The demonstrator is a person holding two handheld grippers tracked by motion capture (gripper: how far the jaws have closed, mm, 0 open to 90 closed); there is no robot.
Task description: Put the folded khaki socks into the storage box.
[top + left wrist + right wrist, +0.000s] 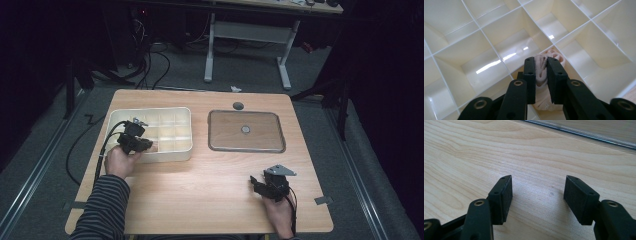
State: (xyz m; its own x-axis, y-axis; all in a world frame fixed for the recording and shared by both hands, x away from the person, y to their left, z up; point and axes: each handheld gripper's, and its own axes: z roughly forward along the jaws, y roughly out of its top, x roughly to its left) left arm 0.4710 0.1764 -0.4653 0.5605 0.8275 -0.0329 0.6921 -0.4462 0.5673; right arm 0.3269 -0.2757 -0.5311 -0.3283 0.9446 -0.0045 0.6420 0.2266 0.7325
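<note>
A cream compartment box (170, 131) sits at the table's left. My left gripper (141, 144) reaches down into a near compartment of that box (499, 45). In the left gripper view, my left gripper (541, 63) is shut on a pale pink rolled cloth item (541, 72) that lies in the compartment, its top pinched between the pads. My right gripper (260, 184) rests low over the bare table near the front right. In the right gripper view, my right gripper (537, 187) stands open with nothing between its jaws.
A transparent lid or tray (246, 131) with a round knob lies right of the box; its edge (584, 135) crosses the top of the right gripper view. A small round grey disc (238, 106) lies behind it. Bare wood (200, 185) spans the front.
</note>
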